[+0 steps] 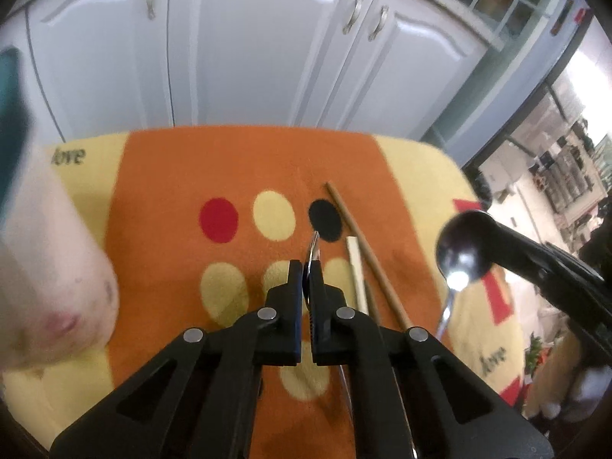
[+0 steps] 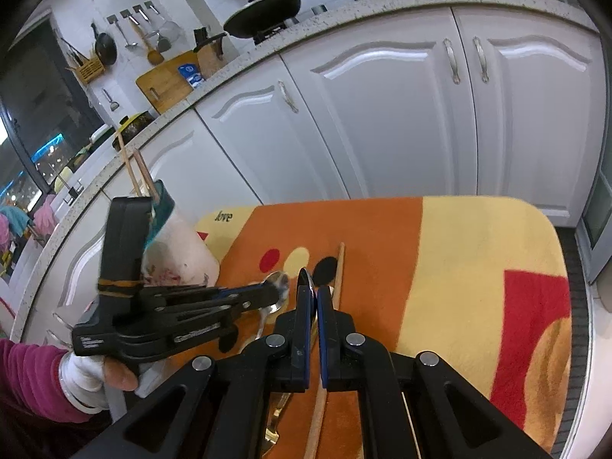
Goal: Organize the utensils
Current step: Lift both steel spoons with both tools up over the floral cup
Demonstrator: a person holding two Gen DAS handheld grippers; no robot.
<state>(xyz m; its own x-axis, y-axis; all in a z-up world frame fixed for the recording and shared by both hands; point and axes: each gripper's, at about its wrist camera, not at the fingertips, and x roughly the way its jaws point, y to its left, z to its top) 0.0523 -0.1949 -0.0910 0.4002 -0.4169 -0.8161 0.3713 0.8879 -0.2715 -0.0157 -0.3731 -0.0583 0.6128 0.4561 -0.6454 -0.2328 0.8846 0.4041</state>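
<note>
From the left wrist camera, the left gripper (image 1: 306, 267) points down at an orange and yellow mat (image 1: 160, 206) printed with coloured ovals. Its jaws are pressed together on the bowl of a metal spoon (image 1: 313, 246), whose rim pokes up between the fingertips, edge-on. Just right of the jaws a wooden chopstick (image 1: 363, 248) lies slanted across the orange field, with a pale, flat stick (image 1: 355, 267) beside it. Further right, the right gripper (image 1: 478, 225) reaches in from the edge and holds a second spoon (image 1: 457, 264): the shiny bowl is up at the fingertips and the handle hangs down toward the mat. At the left edge stands a white utensil holder (image 1: 57, 260), blurred and very close. White cabinet doors (image 1: 248, 57) fill the background.

From the right wrist camera, the right gripper (image 2: 313, 290) is closed, pinching the rim of its spoon (image 2: 306, 279), seen edge-on between the blue pads. The left gripper (image 2: 277, 290) comes in from the left, held by a hand in a white glove (image 2: 88, 378) and a magenta sleeve (image 2: 30, 378); its tips clamp the silvery spoon (image 2: 281, 287) just above the mat (image 2: 459, 267). Behind it the white holder (image 2: 183, 256), teal inside, has two chopsticks (image 2: 143, 172) standing in it. The loose chopstick (image 2: 338, 267) lies on the mat beyond the jaws. A gold-coloured handle (image 2: 273, 428) shows below the right gripper's fingers.
</note>
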